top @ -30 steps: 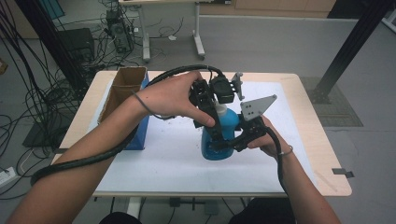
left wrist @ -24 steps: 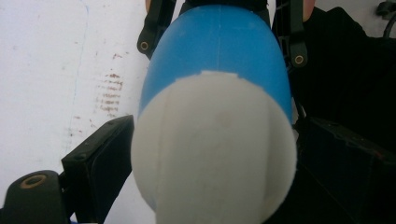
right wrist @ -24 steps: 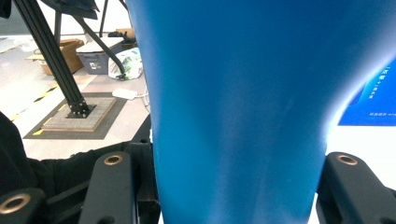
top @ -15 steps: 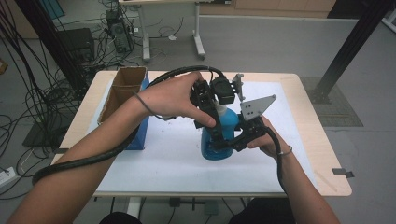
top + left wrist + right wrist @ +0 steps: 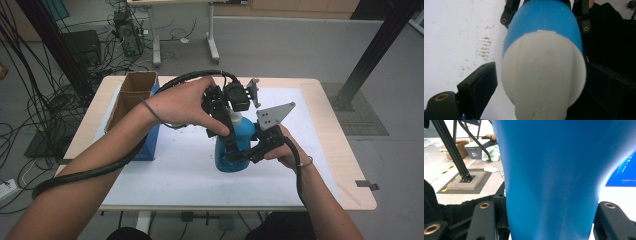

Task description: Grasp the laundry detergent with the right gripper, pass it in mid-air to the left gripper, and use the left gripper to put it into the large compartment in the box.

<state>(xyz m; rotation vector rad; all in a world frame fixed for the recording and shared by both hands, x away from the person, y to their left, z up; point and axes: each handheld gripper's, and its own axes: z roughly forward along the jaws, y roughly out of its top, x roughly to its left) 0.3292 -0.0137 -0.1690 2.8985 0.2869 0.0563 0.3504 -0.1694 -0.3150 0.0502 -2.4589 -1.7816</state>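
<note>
A blue bottle [image 5: 235, 150] with a white cap [image 5: 544, 75] stands on the white mat [image 5: 175, 170] at the table's middle. My right gripper [image 5: 245, 152] comes in from the right at low level and is shut on the bottle's blue body [image 5: 549, 182], one jaw on each side. My left gripper [image 5: 232, 120] points down over the bottle top. In the left gripper view its jaws straddle the cap [image 5: 542, 70]; a thin strip of mat shows between one pad [image 5: 481, 82] and the cap, so they stand open around it.
An open cardboard box [image 5: 132, 92] stands at the table's left, with a blue box [image 5: 150, 145] against its near side. The wooden table edge [image 5: 350, 175] runs along the right. Thick cables trail from both grippers, and a black frame post stands behind the table at right.
</note>
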